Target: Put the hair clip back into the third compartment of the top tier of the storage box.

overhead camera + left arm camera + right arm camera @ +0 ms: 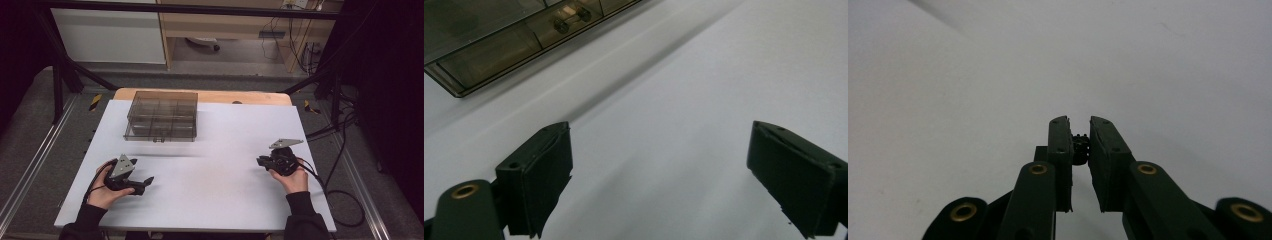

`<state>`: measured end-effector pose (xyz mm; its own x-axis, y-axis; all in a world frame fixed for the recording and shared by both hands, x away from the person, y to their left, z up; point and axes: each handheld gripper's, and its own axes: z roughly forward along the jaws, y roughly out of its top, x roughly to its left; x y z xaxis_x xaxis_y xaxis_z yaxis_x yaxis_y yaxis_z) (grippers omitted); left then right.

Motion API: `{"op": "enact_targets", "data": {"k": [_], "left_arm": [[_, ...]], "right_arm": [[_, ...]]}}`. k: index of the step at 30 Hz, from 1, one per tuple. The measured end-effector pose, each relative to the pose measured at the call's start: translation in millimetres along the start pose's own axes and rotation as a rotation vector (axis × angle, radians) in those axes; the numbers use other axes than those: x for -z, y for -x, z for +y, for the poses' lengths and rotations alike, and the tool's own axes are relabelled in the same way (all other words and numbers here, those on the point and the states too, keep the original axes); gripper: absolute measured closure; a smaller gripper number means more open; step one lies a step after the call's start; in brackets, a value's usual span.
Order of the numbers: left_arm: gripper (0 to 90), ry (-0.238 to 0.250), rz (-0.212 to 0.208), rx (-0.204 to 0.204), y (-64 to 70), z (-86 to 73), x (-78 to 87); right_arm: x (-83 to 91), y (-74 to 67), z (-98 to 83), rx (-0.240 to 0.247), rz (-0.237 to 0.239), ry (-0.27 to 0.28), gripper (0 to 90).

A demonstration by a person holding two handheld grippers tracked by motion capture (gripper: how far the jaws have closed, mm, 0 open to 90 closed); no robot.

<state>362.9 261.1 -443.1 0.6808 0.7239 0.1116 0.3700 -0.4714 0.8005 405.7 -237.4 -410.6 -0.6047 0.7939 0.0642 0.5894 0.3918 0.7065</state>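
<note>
Right gripper (1079, 131), lower centre, clenched on a small black part (1079, 144); left gripper (659, 165) released. Carry the part level toward the compartment box (161, 116), upper left.

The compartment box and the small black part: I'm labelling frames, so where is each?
compartment box (161, 116): high view, on its clear lid.
small black part (1079, 145): right gripper view, on the piece pinched between the jaws of the right gripper (1079, 131).

White table top (215, 185), wooden edge showing at its far side. Clear smoky compartment box (161, 116) sits on it, far left of centre, lid shut. Both hand-held grippers rest near the front edge, left (145, 184) and right (261, 161), well apart.
</note>
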Motion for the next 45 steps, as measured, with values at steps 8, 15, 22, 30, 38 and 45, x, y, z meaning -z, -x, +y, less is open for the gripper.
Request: {"op": "enact_targets", "data": {"k": [8,15,22,30,38,45], "left_arm": [[10.7,0.000,-0.001,0.003,-0.1,-0.1,-0.1],[10.7,-0.001,-0.002,0.004,-0.3,-0.3,-0.3],[10.7,-0.001,-0.002,0.005,-0.4,-0.4,-0.3],[10.7,0.000,-0.002,0.006,-0.8,-0.4,0.0],[10.7,0.001,-0.003,0.010,-0.8,-0.2,0.3],[10.7,0.001,-0.002,0.009,-0.9,0.0,0.5]], "right_arm": [[3.7,-7.9,5.8,0.019,0.015,0.018,80.2],[5.3,-12.8,9.2,0.029,0.024,0.022,80.2],[7.0,-16.9,12.1,0.040,0.033,0.028,80.2],[8.5,-21.3,15.2,0.045,0.043,0.040,80.2],[10.2,-27.1,19.7,0.058,0.063,0.050,80.2],[12.5,-33.8,26.1,0.078,0.072,0.063,80.2]]}}
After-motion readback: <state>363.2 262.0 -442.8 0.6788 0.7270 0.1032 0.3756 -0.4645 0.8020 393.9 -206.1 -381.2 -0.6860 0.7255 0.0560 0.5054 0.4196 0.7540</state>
